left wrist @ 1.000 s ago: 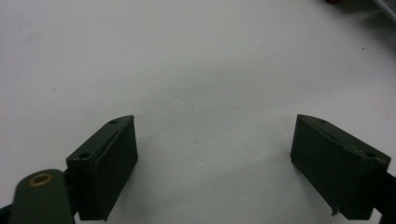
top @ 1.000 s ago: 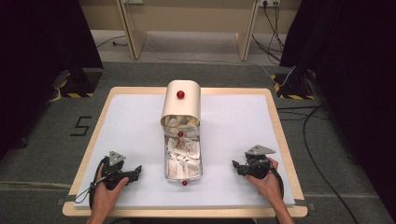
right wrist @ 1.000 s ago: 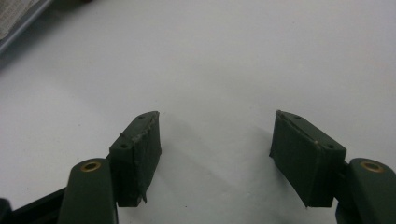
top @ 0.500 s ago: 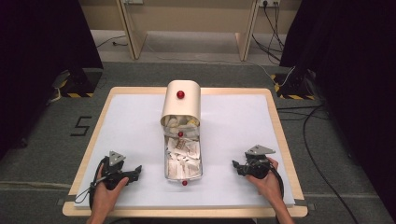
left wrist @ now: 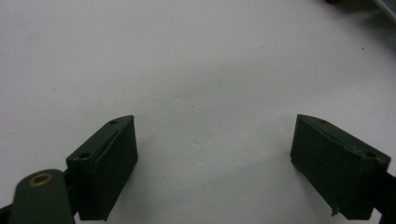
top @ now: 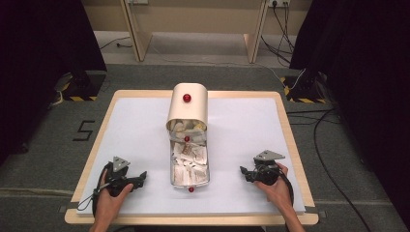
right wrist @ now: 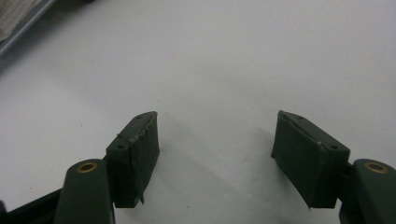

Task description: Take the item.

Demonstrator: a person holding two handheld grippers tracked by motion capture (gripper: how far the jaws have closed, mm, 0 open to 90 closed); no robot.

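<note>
High view alone shows tray (top: 189,180) between grippers

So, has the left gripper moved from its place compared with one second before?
No. In the high view the left gripper rests at the same spot on the white mat, equally far from the metal tray as before.

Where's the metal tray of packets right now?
In the high view, the metal tray lies mid-table on the white mat, between both grippers, just before the cream cover.
</note>
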